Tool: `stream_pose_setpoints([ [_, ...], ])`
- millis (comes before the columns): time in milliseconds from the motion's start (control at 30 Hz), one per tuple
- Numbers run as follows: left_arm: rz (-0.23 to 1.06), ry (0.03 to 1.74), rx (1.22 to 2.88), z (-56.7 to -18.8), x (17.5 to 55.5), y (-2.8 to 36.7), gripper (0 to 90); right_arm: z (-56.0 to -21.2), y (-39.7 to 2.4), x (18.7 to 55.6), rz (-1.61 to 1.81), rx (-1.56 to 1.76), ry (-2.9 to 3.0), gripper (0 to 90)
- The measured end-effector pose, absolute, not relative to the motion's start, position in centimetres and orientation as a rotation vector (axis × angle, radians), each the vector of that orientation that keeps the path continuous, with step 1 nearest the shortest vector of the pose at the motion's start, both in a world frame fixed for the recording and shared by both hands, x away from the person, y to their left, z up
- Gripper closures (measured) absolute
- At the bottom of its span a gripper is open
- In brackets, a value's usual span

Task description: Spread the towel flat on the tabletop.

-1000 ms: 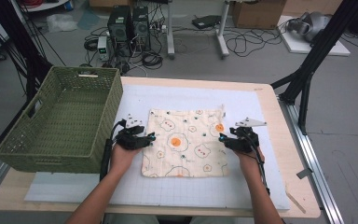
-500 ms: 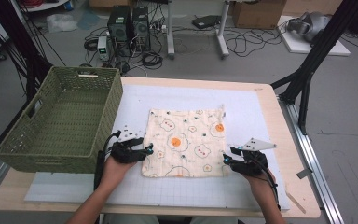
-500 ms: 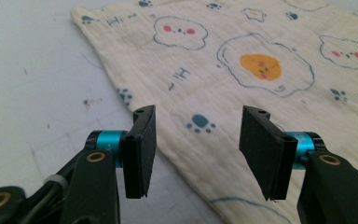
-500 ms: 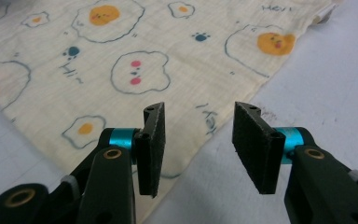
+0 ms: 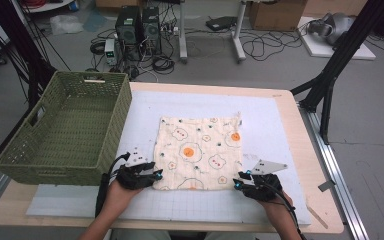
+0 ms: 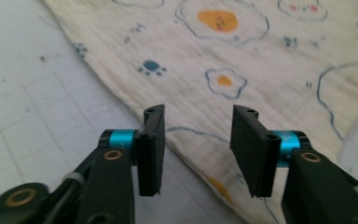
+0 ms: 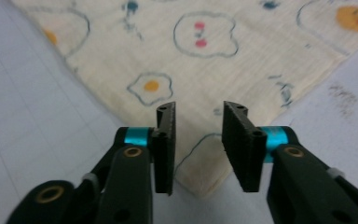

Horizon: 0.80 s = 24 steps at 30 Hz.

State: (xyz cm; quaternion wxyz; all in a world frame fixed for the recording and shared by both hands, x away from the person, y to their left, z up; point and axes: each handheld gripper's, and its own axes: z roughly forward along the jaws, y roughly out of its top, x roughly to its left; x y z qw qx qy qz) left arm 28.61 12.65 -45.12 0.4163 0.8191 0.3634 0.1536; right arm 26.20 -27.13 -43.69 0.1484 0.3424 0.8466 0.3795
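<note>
We see a cream cloth (image 5: pixel 199 152) with fried eggs drawn on it. It lies flat in the middle of the frame, on a white mat (image 5: pixel 145 115) that covers the desk (image 5: pixel 310 150). A big green basket (image 5: pixel 65 130) sits at the left of the frame, beside the cloth but not touching it.

The left gripper (image 5: pixel 156 175) is at the lower left corner of the cloth. In the left gripper view, its two black fingers (image 6: pixel 151 149) are apart, with the edge of the cloth (image 6: pixel 242 56) between and under them. They are not pinching it.

The right gripper (image 5: pixel 238 181) is at the lower right corner of the cloth. In the right gripper view, its fingers (image 7: pixel 165 147) are apart too, and the pointed corner of the cloth (image 7: pixel 191 60) lies in the gap between them.

Behind the desk, at the top of the frame, we see a grey floor with black cables (image 5: pixel 260 47) and computer boxes (image 5: pixel 137 25).
</note>
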Motion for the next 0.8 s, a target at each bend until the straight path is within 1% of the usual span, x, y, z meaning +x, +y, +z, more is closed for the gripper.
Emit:
stream_pose_setpoints([
  [33, 0.402, 0.905, 2.069, -45.1, 28.5, 12.6, 61.0, -44.0, -26.9, 26.3, 1.046, 0.971, 2.469, 70.0],
  [67, 0.403, 0.889, 2.082, -45.0, 28.4, 12.6, 67.0, -44.2, -26.8, 26.4, 1.023, 0.961, 2.487, 73.5],
  [100, 0.394, 0.873, 2.092, -44.9, 28.3, 12.6, 76.5, -44.2, -26.8, 26.3, 1.042, 0.972, 2.490, 78.8],
  [133, 0.403, 0.864, 2.103, -44.9, 28.1, 12.5, 82.9, -44.1, -26.8, 26.4, 1.045, 0.982, 2.505, 83.1],
  [167, 0.405, 0.864, 2.108, -44.8, 28.0, 12.5, 85.8, -44.1, -26.8, 26.4, 1.047, 0.980, 2.523, 88.4],
  [267, 0.376, 0.887, 2.118, -44.6, 27.9, 12.9, 86.8, -43.8, -26.6, 26.2, 1.023, 0.972, 2.556, 89.0],
  [433, 0.342, 0.909, 2.102, -44.3, 27.8, 14.1, 85.9, -43.6, -27.2, 25.3, 1.041, 0.975, 2.614, 88.8],
  [467, 0.348, 0.913, 2.089, -44.2, 27.9, 14.3, 81.0, -43.6, -27.3, 25.2, 1.042, 0.961, 2.610, 86.6],
  [500, 0.360, 0.925, 2.075, -44.1, 27.9, 14.4, 73.0, -43.5, -27.3, 25.1, 1.048, 0.970, 2.605, 83.9],
  [600, 0.403, 0.956, 1.963, -43.5, 28.1, 15.0, 50.3, -43.0, -27.8, 25.2, 1.099, 0.989, 2.534, 66.7],
  [633, 0.414, 0.957, 1.927, -43.2, 28.2, 15.2, 47.4, -42.7, -28.1, 25.3, 1.132, 1.004, 2.491, 59.7],
  [667, 0.423, 0.946, 1.888, -43.0, 28.3, 15.4, 47.2, -42.5, -28.4, 25.3, 1.166, 1.035, 2.442, 53.6],
  [733, 0.435, 0.931, 1.831, -42.7, 28.6, 15.5, 43.8, -42.2, -28.8, 25.5, 1.216, 1.075, 2.340, 39.4],
  [800, 0.451, 0.908, 1.783, -42.5, 28.8, 15.5, 41.4, -41.9, -29.2, 25.7, 1.225, 1.104, 2.253, 31.2],
])
